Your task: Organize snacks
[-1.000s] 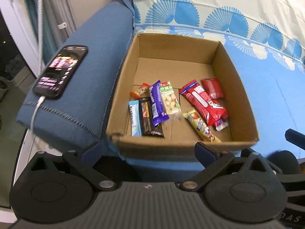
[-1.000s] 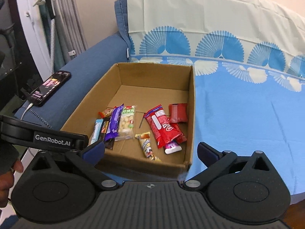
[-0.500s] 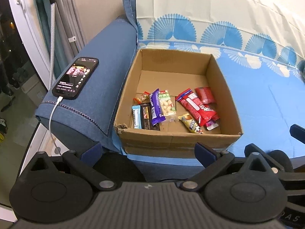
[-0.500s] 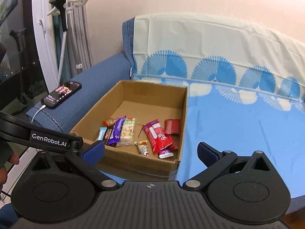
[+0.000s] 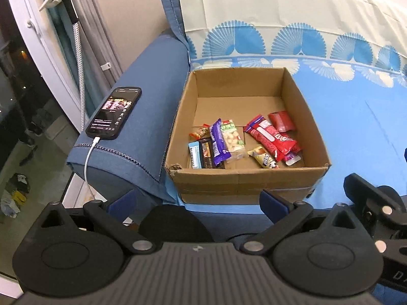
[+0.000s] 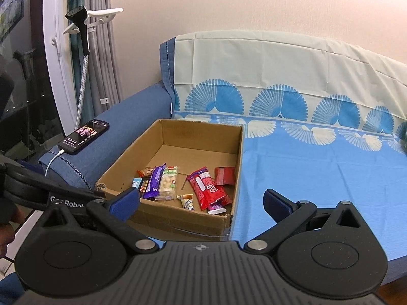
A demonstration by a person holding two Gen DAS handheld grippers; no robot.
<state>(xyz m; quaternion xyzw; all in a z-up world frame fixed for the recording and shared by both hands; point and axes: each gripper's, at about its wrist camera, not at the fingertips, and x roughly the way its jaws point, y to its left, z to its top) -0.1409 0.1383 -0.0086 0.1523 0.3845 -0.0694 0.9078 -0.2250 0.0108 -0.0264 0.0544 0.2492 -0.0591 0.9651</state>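
An open cardboard box [image 5: 248, 178] sits on a sofa seat draped with a blue fan-patterned cover [image 5: 356, 132], pressed against the blue armrest [image 5: 142, 127]. The snacks lie flat at the near end of the box floor in two loose groups. On the left are a small orange candy [image 5: 199, 134], a light-blue bar [image 5: 194, 154], a dark brown bar [image 5: 207, 152], a purple bar [image 5: 219, 142] and a clear pack of nuts [image 5: 232, 142]. On the right are a long red packet [image 5: 269, 139], a smaller red pouch [image 5: 281, 122] behind it, and a yellow wrapper [image 5: 263, 158] in front; a small purplish item peeks out under the long red packet, though what it is remains hard to tell.

The left gripper [image 5: 195, 203] hangs before the box's near wall, jaws wide apart and holding nothing. The right gripper [image 6: 201, 200] also stands wide open and empty, near the box's front right corner.

The left wrist view looks steeply down into the box and catches clutter on the floor beside the sofa. The right wrist view sits farther back, showing the pale wall, the whole sofa back, a garment steamer head [image 6: 80, 23] on a white hanger by grey curtains, and the left gripper's body with part of a hand at the left edge.

A lit phone [image 5: 114, 113] rests on the armrest with a white cable [image 5: 89, 160] trailing off its near end.
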